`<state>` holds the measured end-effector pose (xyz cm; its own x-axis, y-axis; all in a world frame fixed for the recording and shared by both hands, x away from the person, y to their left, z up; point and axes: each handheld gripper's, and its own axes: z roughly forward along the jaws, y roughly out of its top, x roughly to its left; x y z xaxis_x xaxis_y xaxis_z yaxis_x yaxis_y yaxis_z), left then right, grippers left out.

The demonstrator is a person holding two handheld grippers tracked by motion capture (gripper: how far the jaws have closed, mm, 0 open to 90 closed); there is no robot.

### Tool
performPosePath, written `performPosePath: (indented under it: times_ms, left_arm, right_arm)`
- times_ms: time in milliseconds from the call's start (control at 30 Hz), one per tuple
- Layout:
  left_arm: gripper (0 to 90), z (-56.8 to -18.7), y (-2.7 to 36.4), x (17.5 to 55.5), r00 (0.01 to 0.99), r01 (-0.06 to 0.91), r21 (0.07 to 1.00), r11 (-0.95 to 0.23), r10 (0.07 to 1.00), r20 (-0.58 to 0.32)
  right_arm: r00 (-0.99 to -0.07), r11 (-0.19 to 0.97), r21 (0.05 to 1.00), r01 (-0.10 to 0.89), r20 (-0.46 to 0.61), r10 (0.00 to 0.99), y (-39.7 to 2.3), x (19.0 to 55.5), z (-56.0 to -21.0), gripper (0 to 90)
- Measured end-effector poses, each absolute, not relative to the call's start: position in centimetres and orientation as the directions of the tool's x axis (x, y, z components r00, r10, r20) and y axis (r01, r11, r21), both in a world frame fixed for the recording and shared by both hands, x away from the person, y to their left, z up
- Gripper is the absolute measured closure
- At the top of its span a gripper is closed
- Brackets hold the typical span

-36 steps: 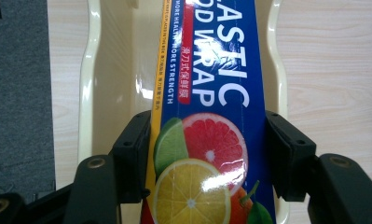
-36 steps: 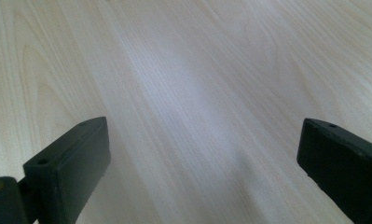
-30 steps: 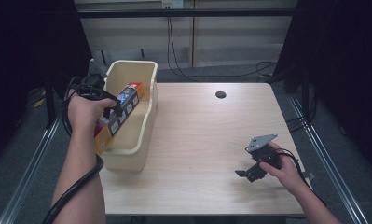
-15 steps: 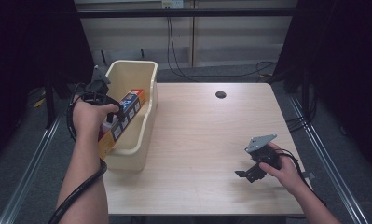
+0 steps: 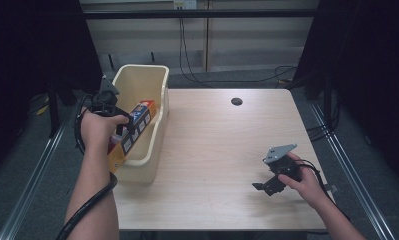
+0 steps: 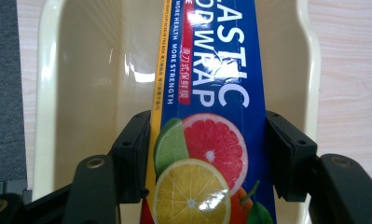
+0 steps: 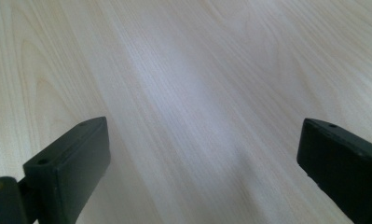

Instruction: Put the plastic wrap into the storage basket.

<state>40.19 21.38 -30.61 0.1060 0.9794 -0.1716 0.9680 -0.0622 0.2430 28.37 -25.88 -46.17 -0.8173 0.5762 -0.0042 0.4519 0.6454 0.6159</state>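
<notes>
Wooden table (image 5: 212,150), light grain, most of its top bare. One small dark round hole (image 5: 236,101) near the far edge, right of centre. Wide free surface between the bin on the left and the right hand near the front right corner. Metal rails run along the floor on both sides of the table; cables trail on the floor behind the far edge.

Cream plastic bin (image 5: 159,100), long and narrow, sits at the table's left edge, its length running front to back. Left wall about flush with the table edge; near end short of the front edge. In the left gripper view the bin's inner walls (image 6: 81,84) show glossy and bare on both sides of the box.

Plastic food wrap box (image 5: 132,132), long carton, blue and yellow with citrus slices printed on it, tilted: far end over the bin's inside, near end lower left by the forearm, outside the bin's near left rim. Whether the far end touches the bin floor I cannot tell.

Left gripper (image 6: 209,154) clamps the box across its width, both pads flat on its long sides (image 6: 207,93).

Right gripper (image 5: 261,187) low over bare table near the front right, well apart from the bin, jaws spread wide, only wood (image 7: 183,93) between them.
</notes>
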Motion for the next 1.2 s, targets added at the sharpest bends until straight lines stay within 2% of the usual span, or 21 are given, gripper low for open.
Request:
performPosePath:
  times_ms: [167,467,1200]
  left_arm:
    - [40.5,-31.0,21.3,40.2,0.088,0.972,0.23,-0.043,0.977,-0.192]
    - [40.4,-31.3,21.0,40.2,0.067,0.976,0.217,-0.027,0.982,-0.178]
    - [38.2,-31.6,19.6,40.7,0.067,0.98,0.193,-0.05,0.994,-0.084]
  right_arm:
    - [-0.817,0.649,0.613,0.451,-0.01,0.577,-25.9,28.4,-46.2,2.4]
    - [-0.818,0.649,0.615,0.449,-0.01,0.575,-25.9,28.4,-46.2,2.4]
    - [-0.812,0.65,0.614,0.447,-0.026,0.583,-25.9,28.3,-46.1,2.4]
